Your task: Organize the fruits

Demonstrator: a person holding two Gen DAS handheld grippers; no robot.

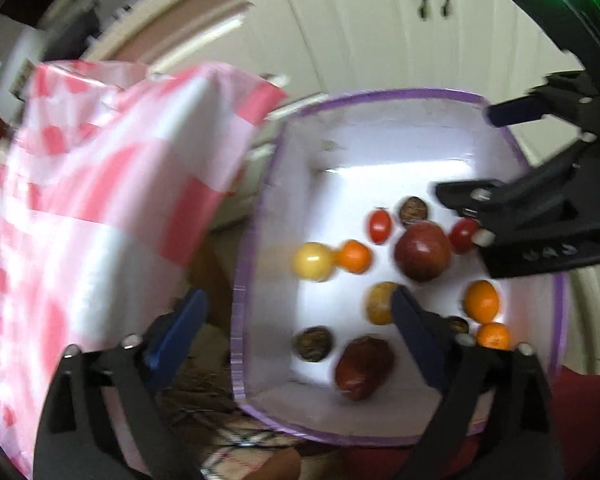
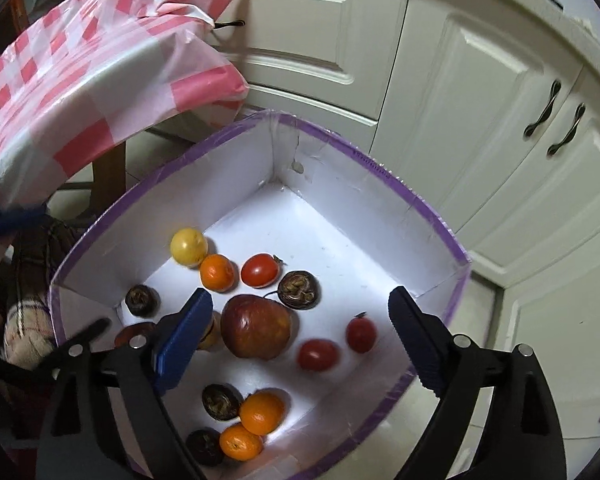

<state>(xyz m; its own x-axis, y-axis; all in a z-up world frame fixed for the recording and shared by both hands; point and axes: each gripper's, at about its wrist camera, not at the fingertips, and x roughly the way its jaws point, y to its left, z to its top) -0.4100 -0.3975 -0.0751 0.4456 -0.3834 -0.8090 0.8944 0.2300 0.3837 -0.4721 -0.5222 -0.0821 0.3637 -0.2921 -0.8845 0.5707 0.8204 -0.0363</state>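
A white box with a purple rim (image 2: 364,156) (image 1: 256,216) holds loose fruit: a red apple (image 2: 256,328) (image 1: 422,250), a yellow fruit (image 2: 188,246), three oranges, one of them beside the yellow fruit (image 2: 217,272), three tomatoes such as this one (image 2: 318,354), and several dark wrinkled fruits (image 2: 299,290). My right gripper (image 2: 300,340) hovers open above the apple and tomatoes, touching nothing. My left gripper (image 1: 296,328) is open over the box's near left wall, one finger outside it. In the left wrist view the right gripper (image 1: 486,154) shows over the box's right side.
A pink-and-white checked plastic bag (image 1: 100,200) (image 2: 80,72) hangs left of the box, close to my left gripper's outer finger. White cabinet doors with dark handles (image 2: 556,120) stand behind. Plaid fabric (image 1: 228,440) lies below the box, and a wooden leg (image 2: 108,176) is under the bag.
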